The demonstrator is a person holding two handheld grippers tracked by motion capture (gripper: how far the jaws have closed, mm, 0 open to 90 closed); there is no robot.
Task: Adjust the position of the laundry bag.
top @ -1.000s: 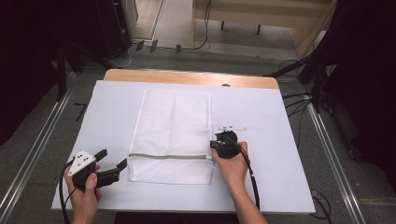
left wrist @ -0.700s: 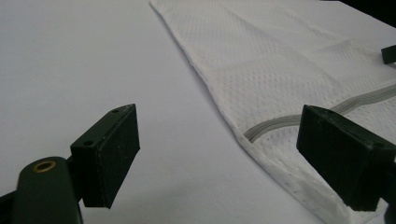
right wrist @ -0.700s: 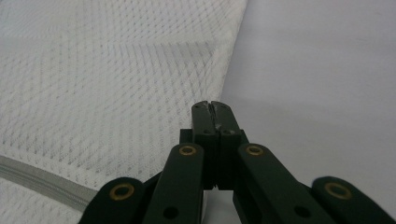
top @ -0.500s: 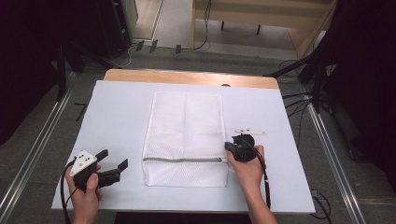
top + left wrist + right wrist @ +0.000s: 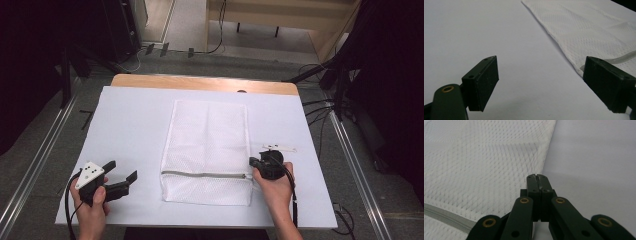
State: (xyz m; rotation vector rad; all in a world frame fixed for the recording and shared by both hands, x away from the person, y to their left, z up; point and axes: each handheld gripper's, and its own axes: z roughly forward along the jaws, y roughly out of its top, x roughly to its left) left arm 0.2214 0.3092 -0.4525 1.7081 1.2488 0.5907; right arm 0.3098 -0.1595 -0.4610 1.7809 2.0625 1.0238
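A white mesh bag [image 5: 207, 145] lies flat in the middle of the white table cover, its grey zipper [image 5: 202, 175] running across the near end. My right gripper [image 5: 254, 162] sits at the bag's right edge by the zipper's end. In the right gripper view its jaws [image 5: 539, 177] are pressed together on the hem of the mesh bag [image 5: 481, 157], with the zipper [image 5: 444, 216] at lower left. My left gripper [image 5: 121, 170] rests at the near left, open, with nothing between its fingers. In the left gripper view the bag [image 5: 599, 32] lies just beyond the left gripper's [image 5: 541, 82] right jaw.
The white table cover [image 5: 130, 120] ends in a wooden strip [image 5: 200, 82] at the far edge. A small white strip [image 5: 278, 148] lies just beyond my right gripper. Cables and metal rails run on the floor at both sides.
The bag has slid to the right and a little nearer, together with my right gripper at its edge. The left gripper has stayed in place, open.
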